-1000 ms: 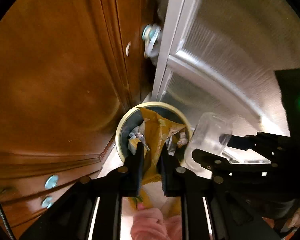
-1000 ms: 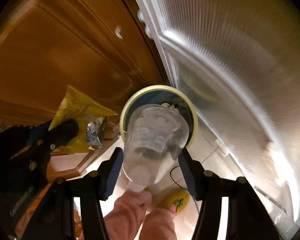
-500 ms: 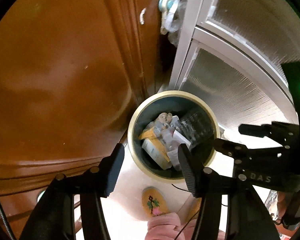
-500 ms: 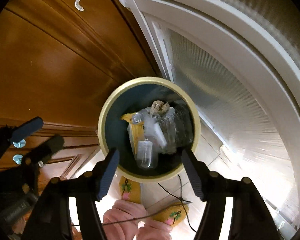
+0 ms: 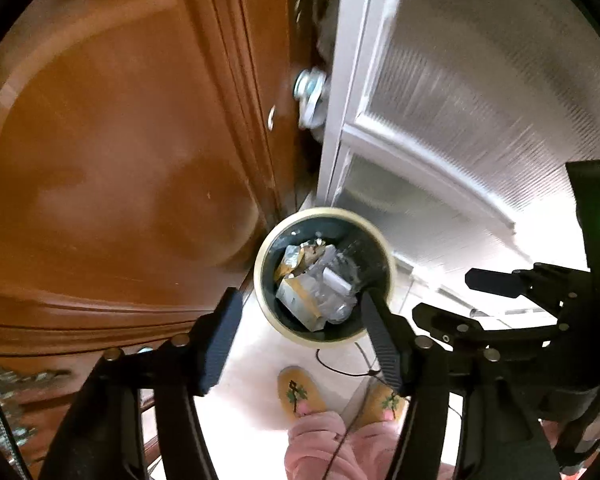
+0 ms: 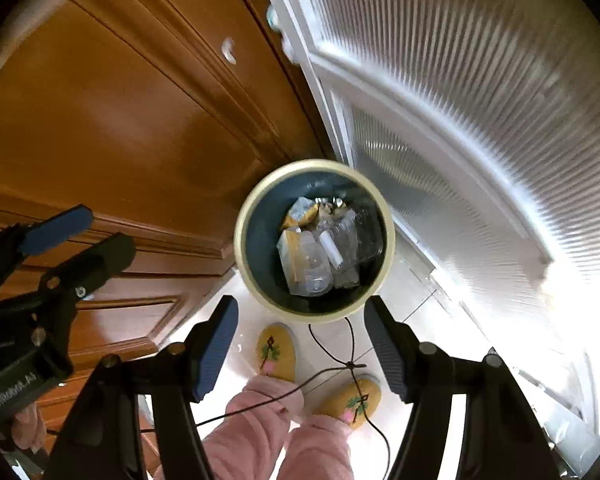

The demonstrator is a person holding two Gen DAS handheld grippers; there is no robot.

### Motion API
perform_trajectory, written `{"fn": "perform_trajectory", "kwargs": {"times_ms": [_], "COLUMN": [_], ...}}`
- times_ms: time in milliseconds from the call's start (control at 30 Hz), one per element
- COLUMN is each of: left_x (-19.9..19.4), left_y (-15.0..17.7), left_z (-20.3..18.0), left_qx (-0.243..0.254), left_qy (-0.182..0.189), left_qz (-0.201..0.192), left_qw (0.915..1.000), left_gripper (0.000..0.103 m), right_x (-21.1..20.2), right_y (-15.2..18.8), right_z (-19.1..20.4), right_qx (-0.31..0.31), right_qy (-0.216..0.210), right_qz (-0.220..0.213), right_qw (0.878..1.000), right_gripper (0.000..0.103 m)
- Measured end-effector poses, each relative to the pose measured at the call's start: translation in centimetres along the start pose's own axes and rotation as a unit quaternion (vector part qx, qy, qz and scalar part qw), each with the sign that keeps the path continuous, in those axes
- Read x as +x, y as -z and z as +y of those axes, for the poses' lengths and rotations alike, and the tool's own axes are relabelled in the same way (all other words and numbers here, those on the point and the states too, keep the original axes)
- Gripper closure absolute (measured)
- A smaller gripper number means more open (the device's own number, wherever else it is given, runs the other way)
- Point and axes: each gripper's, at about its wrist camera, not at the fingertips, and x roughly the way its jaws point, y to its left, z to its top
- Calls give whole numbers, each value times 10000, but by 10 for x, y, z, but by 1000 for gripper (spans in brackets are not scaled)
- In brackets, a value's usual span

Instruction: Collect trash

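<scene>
The trash bin [image 6: 315,240] sits mid-frame in the right wrist view, on the pale floor between the wooden cabinet [image 6: 112,120] at left and the ribbed glass door [image 6: 480,112] at right. It holds a clear plastic cup [image 6: 310,270] and a yellow wrapper [image 6: 290,256]. Both the left gripper [image 5: 296,344] and the right gripper [image 6: 300,352] are spread wide, holding nothing. Yellow slippers [image 6: 276,350] show at the bottom.

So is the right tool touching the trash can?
Apart. In the right wrist view the right tool is open and empty above the trash can, with floor and a yellow slipper showing between its fingers.
</scene>
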Motion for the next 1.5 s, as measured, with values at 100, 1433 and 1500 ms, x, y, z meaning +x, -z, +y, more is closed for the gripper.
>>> {"fn": "perform_trajectory", "kwargs": {"times_ms": [100, 1433, 1500], "left_x": [-34, -460, -468], "left_y": [-7, -89, -92], "left_z": [-2, -18, -18], "left_qx": [-53, -415, -427], "left_qy": [11, -603, -596], "left_qz": [-120, -2378, -2481], "left_qw": [9999, 9685, 9660], "left_gripper": [37, 33, 32], "right_x": [-40, -485, -492], "right_y": [-2, -16, -16], "right_z": [9, 116, 119], "right_qx": [102, -335, -337], "right_qy": [13, 94, 113], "right_qz": [-206, -2971, -3095], "right_qw": [9997, 9542, 9502], "right_gripper": [37, 34, 34]}}
